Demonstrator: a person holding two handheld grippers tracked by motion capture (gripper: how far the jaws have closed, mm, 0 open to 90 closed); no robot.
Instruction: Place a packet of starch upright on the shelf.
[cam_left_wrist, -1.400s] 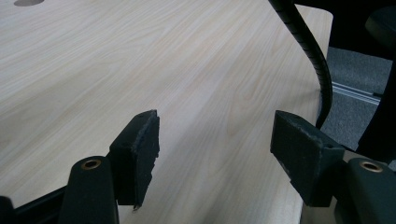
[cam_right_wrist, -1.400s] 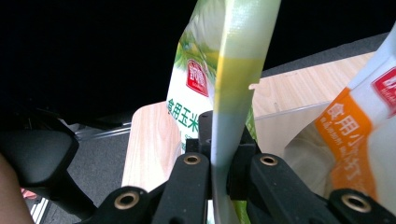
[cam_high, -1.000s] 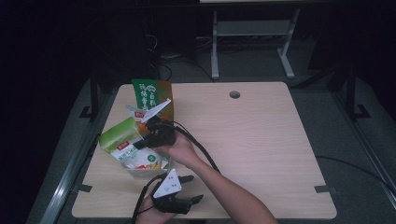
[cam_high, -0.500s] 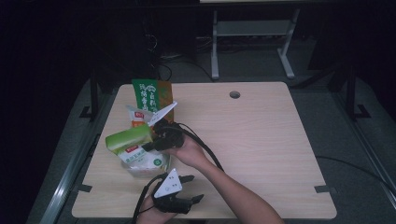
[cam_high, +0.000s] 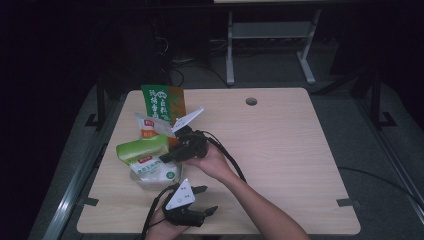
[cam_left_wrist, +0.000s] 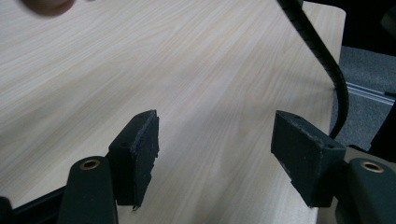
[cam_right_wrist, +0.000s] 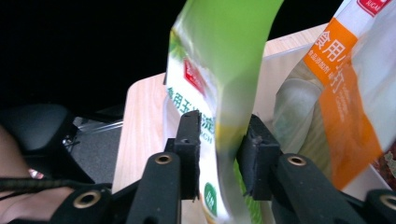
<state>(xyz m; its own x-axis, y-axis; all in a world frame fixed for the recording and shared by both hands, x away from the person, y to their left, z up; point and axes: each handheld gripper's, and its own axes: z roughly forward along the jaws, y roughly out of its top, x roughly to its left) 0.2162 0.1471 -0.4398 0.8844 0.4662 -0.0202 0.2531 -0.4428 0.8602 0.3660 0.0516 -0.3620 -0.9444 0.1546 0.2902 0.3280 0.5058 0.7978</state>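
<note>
Two grippers over table (cam_high: 280, 150), right gripper (cam_right_wrist: 218, 154) jaws just opening, green bag (cam_right_wrist: 219, 84) loose between them at left table edge, left gripper (cam_left_wrist: 215, 154) wide, empty above bare wood.

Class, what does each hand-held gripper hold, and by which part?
The right hand-held gripper, jaws just opening, has the green bag's edge between them; left hand-held gripper holds nothing.

We see the green bag (cam_high: 142, 148) – a soft pouch, green at one end, white with red label and print at the other – lying slack on the table's left part, atop a white bag (cam_high: 155, 171), just beside the orange bag (cam_high: 150, 127).
</note>
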